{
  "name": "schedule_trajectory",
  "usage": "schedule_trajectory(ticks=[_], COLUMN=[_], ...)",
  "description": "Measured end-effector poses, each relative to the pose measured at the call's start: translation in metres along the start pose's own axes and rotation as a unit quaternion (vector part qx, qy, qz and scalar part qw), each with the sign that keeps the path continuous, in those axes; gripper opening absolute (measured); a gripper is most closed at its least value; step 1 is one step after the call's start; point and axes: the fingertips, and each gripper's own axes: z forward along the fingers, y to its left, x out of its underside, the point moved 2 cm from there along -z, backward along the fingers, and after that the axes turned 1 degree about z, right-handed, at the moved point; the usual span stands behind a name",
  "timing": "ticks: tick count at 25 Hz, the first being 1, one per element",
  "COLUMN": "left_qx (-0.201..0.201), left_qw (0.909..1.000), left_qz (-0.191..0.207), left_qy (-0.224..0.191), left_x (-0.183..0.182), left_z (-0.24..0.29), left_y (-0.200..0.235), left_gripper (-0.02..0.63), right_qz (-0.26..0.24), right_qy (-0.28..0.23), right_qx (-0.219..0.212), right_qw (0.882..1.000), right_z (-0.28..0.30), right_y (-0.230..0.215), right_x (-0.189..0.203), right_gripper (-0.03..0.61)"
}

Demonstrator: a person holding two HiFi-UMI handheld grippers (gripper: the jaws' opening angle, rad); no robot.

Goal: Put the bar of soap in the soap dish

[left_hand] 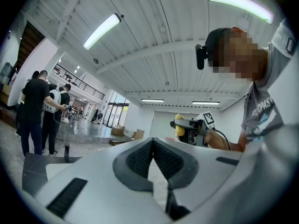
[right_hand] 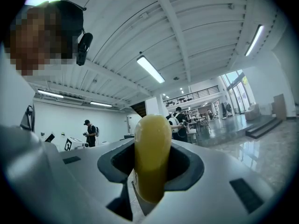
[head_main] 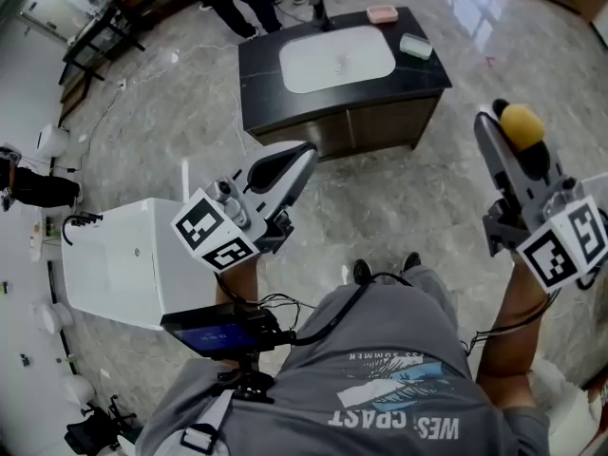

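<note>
One yellow bar of soap (right_hand: 152, 157) sits pinched between the jaws of the right claw (head_main: 516, 141) — its rounded end pokes past the tips. The left claw (head_main: 300, 156) is pressed together, empty. Both hang well apart from the dark tabletop (head_main: 258, 72) — a pink soap dish (head_main: 382, 13) lies on it.

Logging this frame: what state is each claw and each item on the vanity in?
Yellow oval bar of soap: clamped, raised away from the counter.
Right claw: shut on it.
Left claw: shut, empty.
Pink rectangular soap dish: on black counter, without the bar.
White sink basin: looks empty.
</note>
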Motion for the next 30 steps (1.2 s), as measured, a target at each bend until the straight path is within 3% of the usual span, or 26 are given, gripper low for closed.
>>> schedule_trajectory(ticks=[9, 17, 23, 30], left_qx=[-0.005, -0.029, -0.037, -0.05], left_qw=[0.9999, 0.9995, 0.9988, 0.9987], left_qz=[-0.004, 0.002, -0.025, -0.005], left_qy=[0.014, 0.01, 0.02, 0.006], left_x=[0.003, 0.01, 0.028, 0.022], left_z=[0.027, 0.084, 0.124, 0.16], left_y=[0.01, 0.043, 0.06, 0.083], left_gripper=[0.006, 0.006, 0.006, 0.006], right_qz=[0.003, 0.006, 0.018, 0.008], right_qy=[0.003, 0.003, 0.031, 0.025], right_qx=[-0.007, -0.031, -0.038, -0.054], right_qw=[1.0, 1.0, 0.999, 0.998], right_z=[0.013, 0.045, 0.065, 0.084], right_y=[-0.027, -0.096, -0.143, -0.183], right_x=[-0.004, -0.001, 0.011, 0.002], right_gripper=[0.153, 0.153, 0.153, 0.153])
